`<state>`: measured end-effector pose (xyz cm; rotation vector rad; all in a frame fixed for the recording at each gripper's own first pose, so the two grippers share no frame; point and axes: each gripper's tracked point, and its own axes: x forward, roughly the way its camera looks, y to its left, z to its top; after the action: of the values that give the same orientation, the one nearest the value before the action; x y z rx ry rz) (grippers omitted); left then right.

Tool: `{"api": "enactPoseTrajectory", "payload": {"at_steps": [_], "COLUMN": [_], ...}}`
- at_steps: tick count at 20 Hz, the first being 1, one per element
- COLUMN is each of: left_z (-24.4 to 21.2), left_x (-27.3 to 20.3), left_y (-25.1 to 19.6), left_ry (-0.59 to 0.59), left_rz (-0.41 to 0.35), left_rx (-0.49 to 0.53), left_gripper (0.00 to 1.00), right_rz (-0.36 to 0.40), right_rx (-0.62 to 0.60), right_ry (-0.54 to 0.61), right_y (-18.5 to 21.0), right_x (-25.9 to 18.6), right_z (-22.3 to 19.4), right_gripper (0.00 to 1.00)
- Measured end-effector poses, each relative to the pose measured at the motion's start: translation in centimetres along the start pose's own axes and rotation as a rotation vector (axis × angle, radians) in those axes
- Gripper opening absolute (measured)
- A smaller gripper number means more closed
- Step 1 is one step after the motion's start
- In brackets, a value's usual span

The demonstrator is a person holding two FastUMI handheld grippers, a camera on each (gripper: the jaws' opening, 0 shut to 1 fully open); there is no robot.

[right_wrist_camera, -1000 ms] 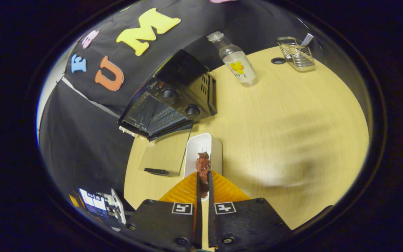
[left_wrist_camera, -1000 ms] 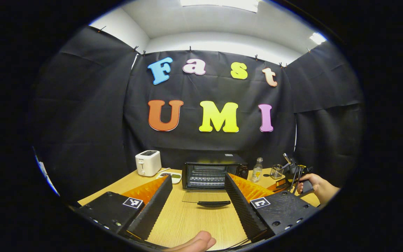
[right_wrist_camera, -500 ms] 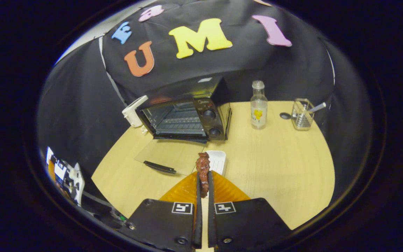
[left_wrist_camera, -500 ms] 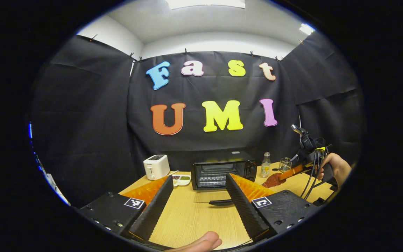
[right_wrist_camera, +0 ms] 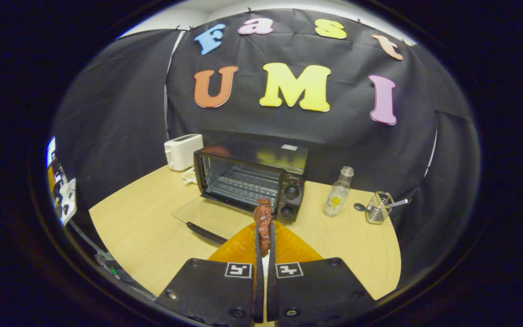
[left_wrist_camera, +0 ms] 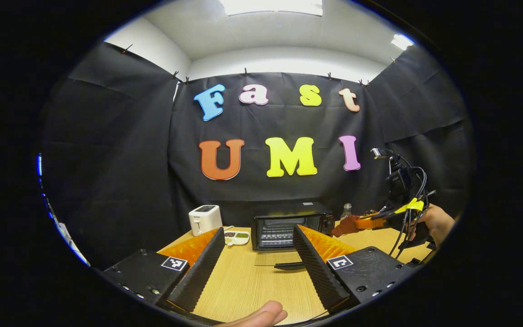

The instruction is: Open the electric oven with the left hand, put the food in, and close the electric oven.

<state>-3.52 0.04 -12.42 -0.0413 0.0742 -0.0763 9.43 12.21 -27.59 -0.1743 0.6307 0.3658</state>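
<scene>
The black electric oven point(right_wrist_camera: 250, 179) stands at the back of the wooden table point(right_wrist_camera: 143, 236), its glass door point(right_wrist_camera: 202, 218) folded down flat in front of it. My right gripper point(right_wrist_camera: 263, 236) is shut on a brown piece of meat point(right_wrist_camera: 263, 217), held in the air in front of the oven's knobs. In the left gripper view the oven point(left_wrist_camera: 288, 225) is straight ahead, and the meat point(left_wrist_camera: 344, 225) hangs to its right in the right gripper point(left_wrist_camera: 357, 224), held by a hand point(left_wrist_camera: 436, 220). My left gripper point(left_wrist_camera: 257, 254) is open over the near table, nothing between its fingers.
A white toaster point(right_wrist_camera: 182, 151) and a small dish point(left_wrist_camera: 236, 236) sit left of the oven. A glass bottle point(right_wrist_camera: 337, 197) and a wire basket point(right_wrist_camera: 378, 208) stand to its right. A thumb point(left_wrist_camera: 254, 315) shows at the bottom of the left gripper view.
My right gripper lifted the meat off the white tray and raised it, levelling out to face the open oven. My left gripper drew back a little from the oven and stayed open.
</scene>
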Motion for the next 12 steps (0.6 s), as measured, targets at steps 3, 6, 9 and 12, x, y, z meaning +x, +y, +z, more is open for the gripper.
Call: {"api": "enactPoseTrajectory", "payload": {"at_steps": [3,6,9,12], "left_z": [-0.2,-0.8,-1.4,-2.1], "left_x": [0.0,0.0,0.3,0.9], "left_y": [1.1,2.4,3.9,4.9], "left_ry": [0.007,0.018,0.019,0.016], "left_rz": [0.018,0.036,0.059,0.069], "left_rx": [0.008,0.023,0.022,0.012], "left_gripper": [0.95,0.96,0.96,0.96], "right_rz": [0.008,0.013,0.034,0.015], "right_rx": [-0.012,-0.03,-0.013,0.033], "right_ry": [-0.027,-0.036,-0.027,-0.025], "right_y": [2.3,4.7,7.2,8.6], "right_x": [1.7,4.2,7.3,11.0], "right_z": [0.5,0.9,0.8,0.8], "right_gripper": [0.06,0.06,0.06,0.06]}}
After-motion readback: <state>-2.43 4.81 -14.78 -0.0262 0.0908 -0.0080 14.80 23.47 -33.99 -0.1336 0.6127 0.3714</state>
